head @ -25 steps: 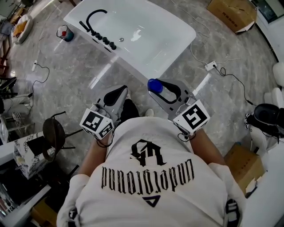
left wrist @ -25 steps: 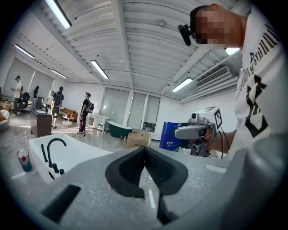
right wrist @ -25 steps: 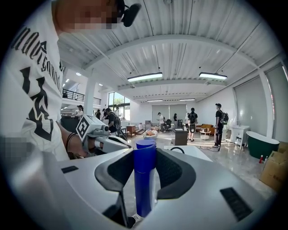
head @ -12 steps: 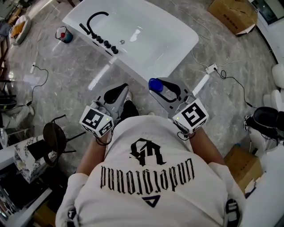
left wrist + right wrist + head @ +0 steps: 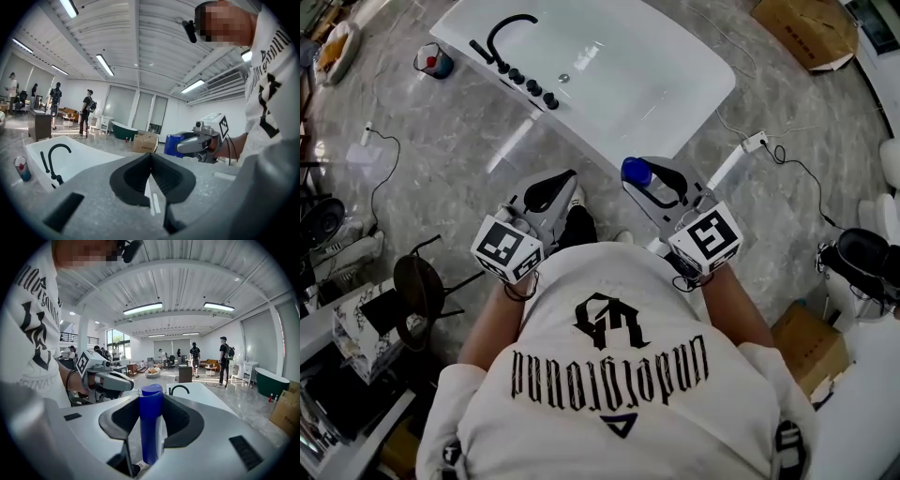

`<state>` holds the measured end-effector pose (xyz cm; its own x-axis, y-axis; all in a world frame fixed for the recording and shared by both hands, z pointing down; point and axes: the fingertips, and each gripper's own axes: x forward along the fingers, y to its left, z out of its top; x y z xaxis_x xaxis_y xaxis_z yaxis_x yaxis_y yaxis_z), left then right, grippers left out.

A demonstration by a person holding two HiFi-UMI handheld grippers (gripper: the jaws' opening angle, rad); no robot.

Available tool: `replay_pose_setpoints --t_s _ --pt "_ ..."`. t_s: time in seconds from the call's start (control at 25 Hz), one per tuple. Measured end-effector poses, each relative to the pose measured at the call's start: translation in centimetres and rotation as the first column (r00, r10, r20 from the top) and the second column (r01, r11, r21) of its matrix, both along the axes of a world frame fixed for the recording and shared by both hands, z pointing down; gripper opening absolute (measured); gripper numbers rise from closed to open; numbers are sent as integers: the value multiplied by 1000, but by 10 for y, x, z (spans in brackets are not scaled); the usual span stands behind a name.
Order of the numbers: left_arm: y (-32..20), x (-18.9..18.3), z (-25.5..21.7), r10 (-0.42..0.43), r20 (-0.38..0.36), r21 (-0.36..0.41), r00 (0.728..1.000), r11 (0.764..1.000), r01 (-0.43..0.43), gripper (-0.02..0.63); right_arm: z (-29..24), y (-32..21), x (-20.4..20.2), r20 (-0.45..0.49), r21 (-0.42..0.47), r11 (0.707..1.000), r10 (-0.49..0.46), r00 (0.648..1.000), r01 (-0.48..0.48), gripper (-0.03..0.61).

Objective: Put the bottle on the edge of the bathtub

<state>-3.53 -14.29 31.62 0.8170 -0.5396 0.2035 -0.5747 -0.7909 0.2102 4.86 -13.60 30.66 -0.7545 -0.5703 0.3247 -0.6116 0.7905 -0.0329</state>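
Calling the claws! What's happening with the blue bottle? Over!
Right claw shut on the blue bottle. Left claw shut, empty. Bottle not yet on the bathtub edge. Nothing blocking the way.

— Where does the bathtub (image 5: pixel 694 112) lie?
— Across the top middle of the head view, on the floor. The faucet (image 5: pixel 508 28) and a row of knobs (image 5: pixel 530 86) sit on its left edge. A cup (image 5: pixel 434 62) stands on the floor just left of them.
— And the grippers?
— Both are below the tub, near its lower edge. The left gripper (image 5: pixel 551 192) is centre-left. The right gripper (image 5: pixel 654 183) is centre-right, with the bottle (image 5: pixel 636 172) between its jaws.
— Around them?
— A stool (image 5: pixel 412 286) at lower left, a power strip (image 5: pixel 755 142) right of the tub, a cardboard box (image 5: pixel 806 33) at upper right, another box (image 5: pixel 811 342) at lower right.
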Motion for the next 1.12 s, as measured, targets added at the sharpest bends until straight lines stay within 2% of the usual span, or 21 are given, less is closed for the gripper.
replay_pose_setpoints --t_s 0.2,0.52,1.12 --pt "-28 -11 15 -12 -34 -53 999 999 10 15 27 -24 -10 -18 -54 999 0 1000 -1 150" --pt "-54 -28 52 -20 -10 -121 1000 992 19 15 73 -54 -18 -53 -124 992 12 999 -19 150" --pt "-93 -22 123 49 13 -206 999 978 -45 15 165 -96 -28 -128 -210 977 0 992 -27 149"
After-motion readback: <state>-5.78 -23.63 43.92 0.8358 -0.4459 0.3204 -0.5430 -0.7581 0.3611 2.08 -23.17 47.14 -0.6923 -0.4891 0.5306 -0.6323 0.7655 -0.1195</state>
